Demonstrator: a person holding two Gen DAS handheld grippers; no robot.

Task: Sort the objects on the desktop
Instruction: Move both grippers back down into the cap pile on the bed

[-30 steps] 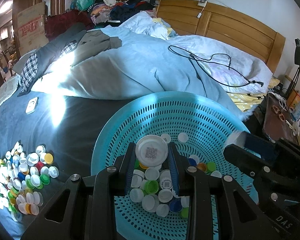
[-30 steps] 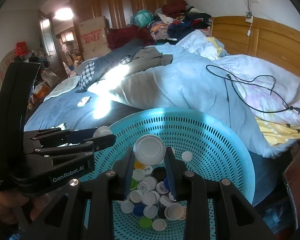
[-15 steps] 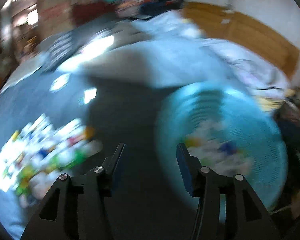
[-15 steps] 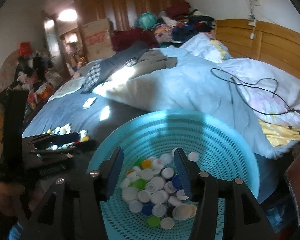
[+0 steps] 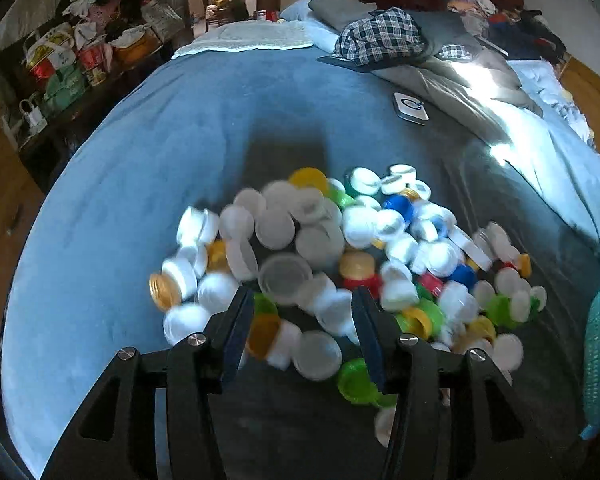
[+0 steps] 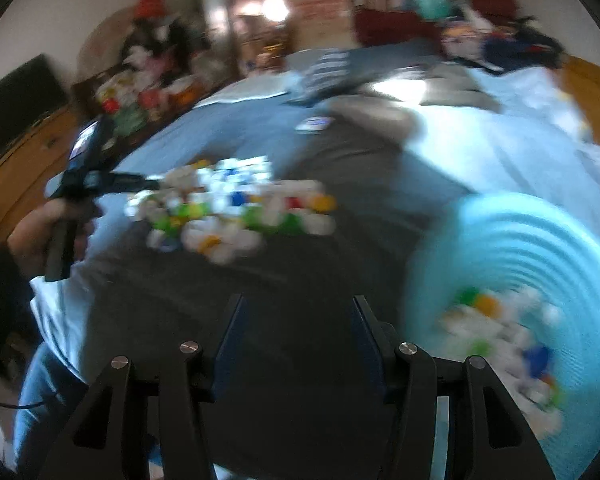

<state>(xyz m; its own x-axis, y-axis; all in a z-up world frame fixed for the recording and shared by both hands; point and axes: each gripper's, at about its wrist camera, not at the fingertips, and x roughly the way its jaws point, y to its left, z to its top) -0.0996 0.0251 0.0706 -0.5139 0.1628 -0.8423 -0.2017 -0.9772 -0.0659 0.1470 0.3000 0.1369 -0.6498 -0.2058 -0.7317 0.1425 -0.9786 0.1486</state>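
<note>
What moved: both grippers have swung away from the basket over to the heap of caps; each held one white cap a moment ago and now holds none.
Left gripper (image 5: 302, 330): its two fingers are spread wide, hanging just over the near side of the heap, with nothing pinched.
Right gripper (image 6: 296, 334): also spread wide and holding nothing, over bare dark blanket (image 6: 340, 248) between the heap and the basket.
Heap of caps (image 5: 340, 256): one big heap on the bed (image 5: 148, 152), toward its near edge. Too many to count, dozens at least. Most are white. About four blue, about four red, some green, yellow and orange, all touching or piled up.
Basket (image 6: 540, 280): one, light blue, to the right of the heap and apart from it. More caps (image 6: 500, 344) lie inside, too blurry to count.
Small white flat thing (image 5: 411, 107): one, farther up the bed, well apart from the heap.
Checked cloth (image 5: 380, 38): one, at the far end of the bed.
</note>
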